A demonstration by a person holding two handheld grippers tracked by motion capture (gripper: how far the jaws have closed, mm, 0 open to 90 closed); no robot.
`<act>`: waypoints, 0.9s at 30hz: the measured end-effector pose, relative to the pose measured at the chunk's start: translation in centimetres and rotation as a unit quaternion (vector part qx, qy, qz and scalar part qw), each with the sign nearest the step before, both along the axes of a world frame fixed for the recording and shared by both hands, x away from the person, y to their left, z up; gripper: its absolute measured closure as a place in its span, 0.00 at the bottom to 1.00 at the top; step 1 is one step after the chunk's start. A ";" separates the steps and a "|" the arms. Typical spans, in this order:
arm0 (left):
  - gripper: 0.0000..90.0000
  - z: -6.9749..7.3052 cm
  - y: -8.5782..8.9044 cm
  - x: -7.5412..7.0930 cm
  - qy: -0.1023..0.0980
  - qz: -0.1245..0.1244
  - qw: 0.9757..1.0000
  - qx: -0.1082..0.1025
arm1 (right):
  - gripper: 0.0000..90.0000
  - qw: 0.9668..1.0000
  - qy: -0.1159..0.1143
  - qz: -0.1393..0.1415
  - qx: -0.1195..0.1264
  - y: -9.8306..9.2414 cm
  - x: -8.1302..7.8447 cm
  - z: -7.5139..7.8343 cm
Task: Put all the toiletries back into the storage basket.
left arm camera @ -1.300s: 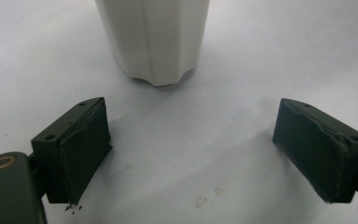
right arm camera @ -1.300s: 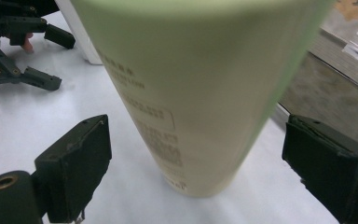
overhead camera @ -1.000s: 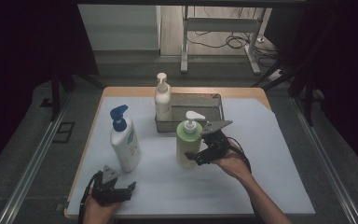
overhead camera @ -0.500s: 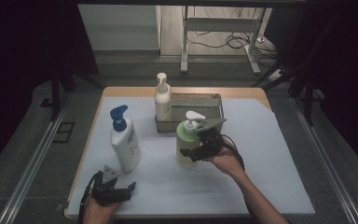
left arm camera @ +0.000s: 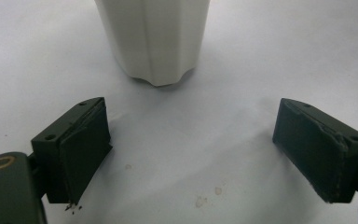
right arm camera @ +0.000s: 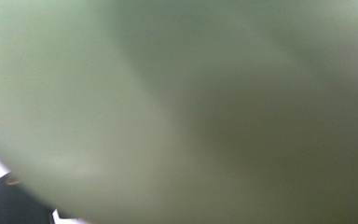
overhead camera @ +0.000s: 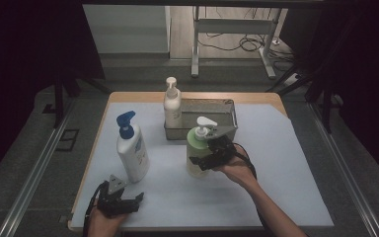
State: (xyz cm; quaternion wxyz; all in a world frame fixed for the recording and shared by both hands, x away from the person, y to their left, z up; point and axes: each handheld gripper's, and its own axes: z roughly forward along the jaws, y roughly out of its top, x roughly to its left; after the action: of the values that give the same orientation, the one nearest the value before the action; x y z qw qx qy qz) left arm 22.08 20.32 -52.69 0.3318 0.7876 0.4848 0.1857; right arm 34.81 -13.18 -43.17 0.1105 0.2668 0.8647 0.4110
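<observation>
Left hand-held gripper [left arm camera: 193, 154]: two black jaws rise from the bottom corners, set wide apart, nothing between them; pads worn, small dark crumbs at the foot of the left-side pad; white counter [left arm camera: 279, 56] beneath, a few faint pale stains near the bottom centre; base of a white bottle [left arm camera: 154, 39] stands ahead at top centre, upright, clear of both jaws.

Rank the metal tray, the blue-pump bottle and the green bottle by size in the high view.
1. Metal tray, widest.
2. Blue-pump bottle.
3. Green bottle, though it looks close to the blue-pump one and is partly covered, so that order is unsure.
</observation>
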 end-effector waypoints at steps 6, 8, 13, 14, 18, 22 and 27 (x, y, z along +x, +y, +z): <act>0.12 0.0 0.0 0.0 0.000 0.000 1.000 0.000 | 0.14 1.000 -0.004 -0.008 -0.006 0.0 -0.1 0.6; 0.12 0.0 0.0 0.0 0.000 0.000 1.000 0.000 | 0.14 1.000 -0.006 -0.009 -0.007 0.0 -0.2 1.0; 0.12 0.0 0.0 0.0 0.001 0.000 1.000 0.000 | 0.14 1.000 -0.010 -0.009 -0.006 0.0 -0.2 2.0; 0.12 0.0 0.0 0.0 0.001 0.000 1.000 0.000 | 0.14 1.000 -0.011 -0.009 -0.006 0.0 -0.2 2.2; 0.12 0.0 0.0 0.0 0.001 0.000 1.000 0.000 | 0.14 1.000 -0.012 -0.013 -0.005 0.1 -0.1 3.1; 0.12 0.0 0.0 0.0 0.001 0.000 1.000 0.000 | 0.14 1.000 -0.014 -0.015 -0.003 0.1 0.1 3.9; 0.12 0.0 0.0 0.0 0.000 -0.002 1.000 0.000 | 0.14 1.000 -0.016 -0.019 -0.002 0.3 0.3 5.0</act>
State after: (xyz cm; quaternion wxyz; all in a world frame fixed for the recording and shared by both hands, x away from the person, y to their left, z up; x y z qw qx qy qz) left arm 22.13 20.35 -52.68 0.3316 0.7886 0.4835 0.1852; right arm 35.15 -12.93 -38.15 0.1326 0.2763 0.8584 0.4114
